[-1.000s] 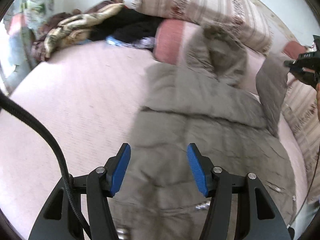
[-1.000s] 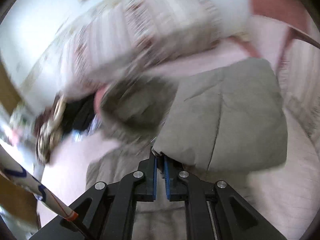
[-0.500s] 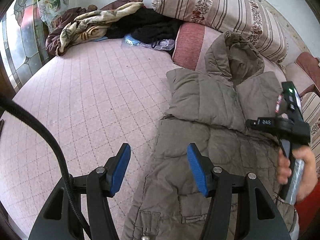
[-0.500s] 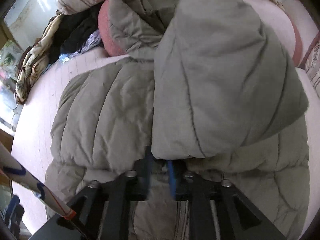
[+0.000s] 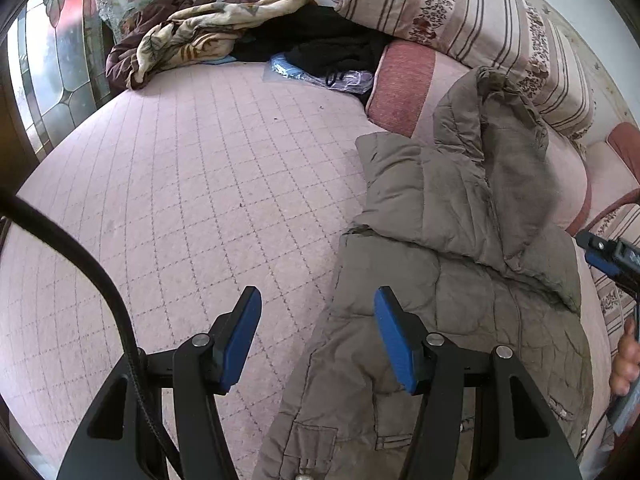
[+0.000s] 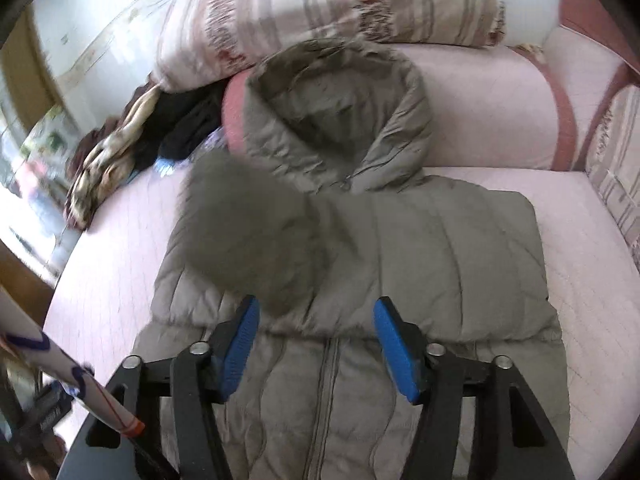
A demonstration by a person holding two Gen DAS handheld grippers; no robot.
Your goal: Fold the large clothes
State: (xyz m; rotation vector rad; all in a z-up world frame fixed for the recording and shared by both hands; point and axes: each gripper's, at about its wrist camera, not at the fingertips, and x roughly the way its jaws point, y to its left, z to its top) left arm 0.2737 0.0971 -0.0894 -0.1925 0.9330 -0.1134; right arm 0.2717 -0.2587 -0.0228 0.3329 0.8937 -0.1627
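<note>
Lying on pink quilted bed cover [image 5: 192, 184]: grey-brown padded hooded coat [image 6: 400, 264], sleeves folded across chest. Right gripper [image 6: 316, 344] jaws just opened, nothing between; left gripper [image 5: 318, 340] open, empty.

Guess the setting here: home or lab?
Most likely a home bedroom or sitting room. A grey-brown quilted hooded coat lies on a pink quilted bed or daybed cover, with a striped floral bolster and a pile of crumpled clothes and blankets at the far edge.
</note>
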